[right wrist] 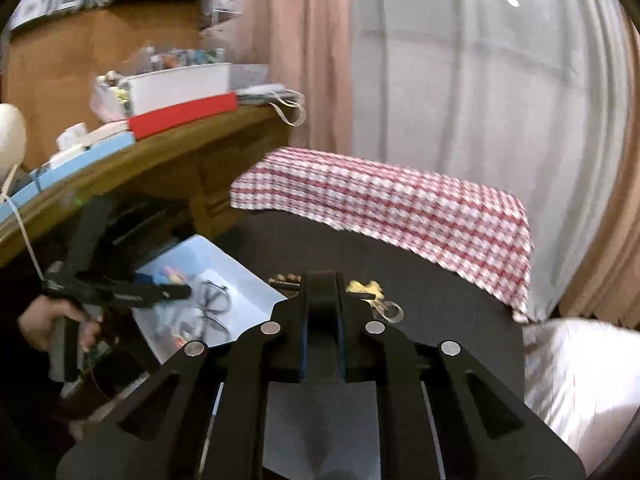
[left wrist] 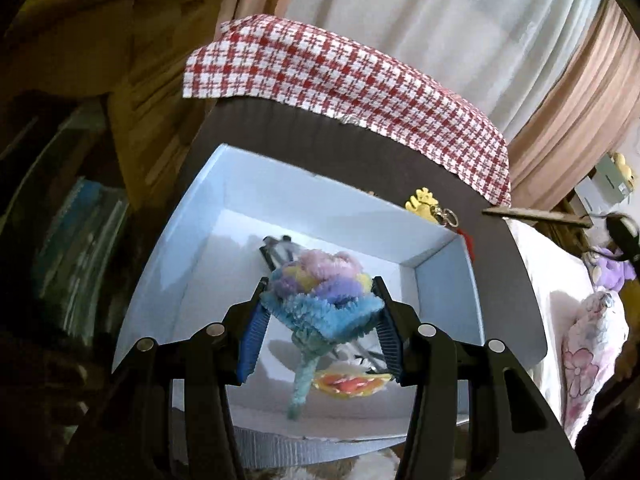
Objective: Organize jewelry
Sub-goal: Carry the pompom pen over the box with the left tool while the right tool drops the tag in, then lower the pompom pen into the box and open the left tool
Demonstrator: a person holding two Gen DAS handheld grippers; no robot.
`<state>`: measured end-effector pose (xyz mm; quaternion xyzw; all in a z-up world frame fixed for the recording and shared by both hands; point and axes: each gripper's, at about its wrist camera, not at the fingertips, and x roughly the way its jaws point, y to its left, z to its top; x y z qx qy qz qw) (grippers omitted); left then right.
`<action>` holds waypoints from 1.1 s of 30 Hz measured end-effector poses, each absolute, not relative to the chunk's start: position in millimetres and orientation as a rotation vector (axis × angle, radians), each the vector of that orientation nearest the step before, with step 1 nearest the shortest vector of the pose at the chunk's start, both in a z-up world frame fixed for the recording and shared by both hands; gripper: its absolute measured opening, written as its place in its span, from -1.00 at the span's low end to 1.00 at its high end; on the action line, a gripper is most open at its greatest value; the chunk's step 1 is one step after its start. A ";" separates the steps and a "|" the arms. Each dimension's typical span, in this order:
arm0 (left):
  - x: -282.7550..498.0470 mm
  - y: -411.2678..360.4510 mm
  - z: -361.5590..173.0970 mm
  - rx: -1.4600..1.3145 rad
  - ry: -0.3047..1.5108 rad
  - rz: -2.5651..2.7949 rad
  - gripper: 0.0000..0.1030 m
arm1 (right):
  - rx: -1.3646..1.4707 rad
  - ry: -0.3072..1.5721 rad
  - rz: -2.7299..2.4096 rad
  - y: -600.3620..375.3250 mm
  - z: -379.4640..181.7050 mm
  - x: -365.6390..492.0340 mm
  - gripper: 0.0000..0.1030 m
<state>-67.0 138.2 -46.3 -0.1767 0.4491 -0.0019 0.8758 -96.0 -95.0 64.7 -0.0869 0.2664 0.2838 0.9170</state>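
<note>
A: Left wrist view, status?

B: Left gripper (left wrist: 320, 300) fingers partly open, clamped on a fuzzy pastel pipe-cleaner flower (left wrist: 320, 296), suspended over the open pale-blue cardboard box (left wrist: 444, 292) on the dark worktop (left wrist: 504, 280).

A: Right wrist view?

B: Right gripper (right wrist: 323, 280) fingers closed, empty, above the worktop near a yellow keychain charm (right wrist: 364, 287).

The flower (left wrist: 320, 296) covers most of the glasses (left wrist: 276, 248) under it in the box (left wrist: 200, 216). The right claw (right wrist: 322, 280) hides part of the yellow charm (right wrist: 366, 287). Motion blurs the checked cloth (right wrist: 400, 204) and shelf clutter (right wrist: 160, 92).
</note>
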 end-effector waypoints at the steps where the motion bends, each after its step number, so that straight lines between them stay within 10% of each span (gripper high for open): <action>1: -67.9 138.3 -47.7 -0.367 0.940 0.003 -0.03 | -0.189 0.541 0.595 -89.6 67.2 -97.8 -0.78; 15: -73.7 138.4 -51.0 -0.370 0.929 0.026 -0.02 | -0.182 0.552 0.921 -0.9 85.4 -91.7 -0.78; 33: -70.5 131.0 -57.0 -0.290 0.953 0.052 -0.02 | -0.196 0.853 0.796 24.7 -20.5 -51.7 -0.66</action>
